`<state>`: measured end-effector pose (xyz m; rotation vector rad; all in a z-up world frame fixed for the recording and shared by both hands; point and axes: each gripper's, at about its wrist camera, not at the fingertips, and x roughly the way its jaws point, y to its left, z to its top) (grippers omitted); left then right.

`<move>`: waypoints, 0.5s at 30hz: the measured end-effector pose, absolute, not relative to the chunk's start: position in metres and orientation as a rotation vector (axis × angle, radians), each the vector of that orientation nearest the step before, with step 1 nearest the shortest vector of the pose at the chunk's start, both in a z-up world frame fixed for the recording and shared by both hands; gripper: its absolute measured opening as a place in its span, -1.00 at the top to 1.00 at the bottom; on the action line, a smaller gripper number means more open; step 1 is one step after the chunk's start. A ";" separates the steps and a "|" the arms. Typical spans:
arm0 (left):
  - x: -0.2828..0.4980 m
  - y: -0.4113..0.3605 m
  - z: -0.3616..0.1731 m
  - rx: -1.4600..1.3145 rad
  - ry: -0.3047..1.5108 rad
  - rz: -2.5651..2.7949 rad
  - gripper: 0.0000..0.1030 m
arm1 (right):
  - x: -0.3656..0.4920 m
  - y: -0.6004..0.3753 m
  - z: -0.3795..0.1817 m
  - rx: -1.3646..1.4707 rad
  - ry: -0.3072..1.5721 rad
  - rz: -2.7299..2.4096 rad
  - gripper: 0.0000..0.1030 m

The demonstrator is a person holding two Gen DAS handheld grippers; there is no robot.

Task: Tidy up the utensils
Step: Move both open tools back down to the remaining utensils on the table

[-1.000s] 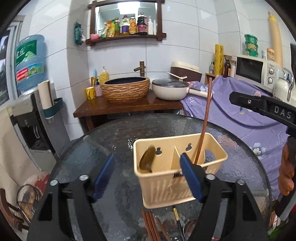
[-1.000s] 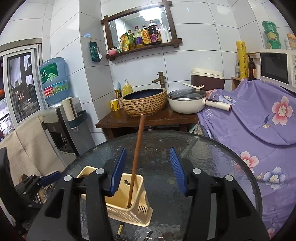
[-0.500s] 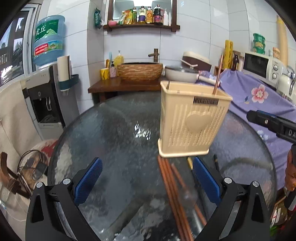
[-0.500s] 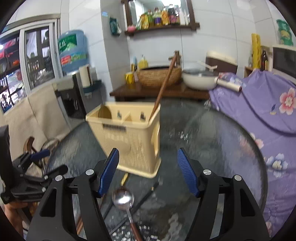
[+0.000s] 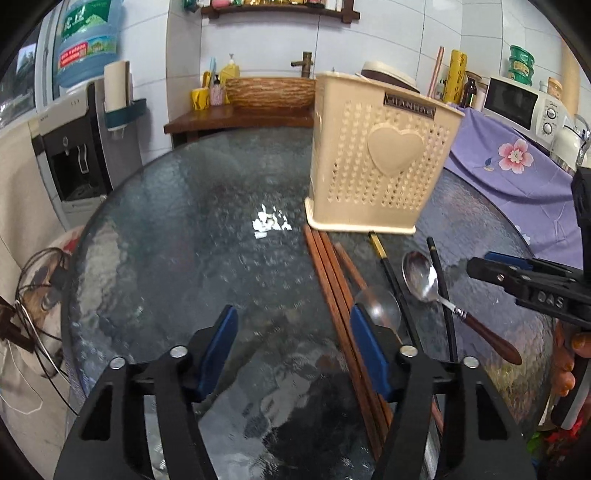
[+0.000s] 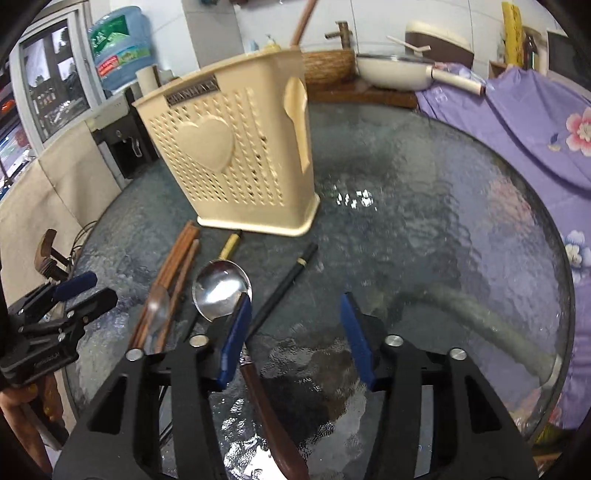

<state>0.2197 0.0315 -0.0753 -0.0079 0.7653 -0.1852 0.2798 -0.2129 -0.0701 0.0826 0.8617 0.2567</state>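
Note:
A beige perforated utensil holder [image 5: 380, 155] [image 6: 236, 147] stands on the round glass table [image 5: 184, 240] [image 6: 424, 206] with one brown chopstick [image 6: 301, 22] sticking out of it. In front of it lie brown wooden chopsticks [image 5: 332, 291] [image 6: 173, 266], black chopsticks [image 5: 439, 280] [image 6: 284, 284], a metal spoon with a wooden handle [image 5: 421, 277] [image 6: 221, 291] and a second spoon [image 5: 380, 306]. My left gripper [image 5: 291, 354] is open and empty, low over the table left of the utensils. My right gripper [image 6: 295, 332] is open and empty, right of the spoon.
Behind the table a wooden counter [image 5: 240, 118] holds a woven basin [image 5: 269, 90] and a white pan [image 6: 395, 70]. A purple flowered cloth [image 6: 535, 122] covers the right side, with a microwave [image 5: 517, 103]. A water dispenser [image 5: 74, 147] stands at the left.
Both grippers have dropped from above the holder down toward the table and pulled back. The loose chopsticks and spoons are now in full view in front of them.

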 end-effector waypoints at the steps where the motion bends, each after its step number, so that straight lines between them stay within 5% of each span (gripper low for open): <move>1: 0.219 0.030 -0.077 -0.006 0.771 -0.193 -0.10 | 0.282 -0.211 -0.072 0.086 0.877 0.256 0.15; 7: 0.219 0.022 -0.081 0.014 0.784 -0.206 0.04 | 0.296 -0.201 -0.081 0.084 0.924 0.236 0.43; 15: 0.219 0.010 -0.077 0.027 0.776 -0.225 0.05 | 0.322 -0.190 -0.083 0.067 0.976 0.177 0.47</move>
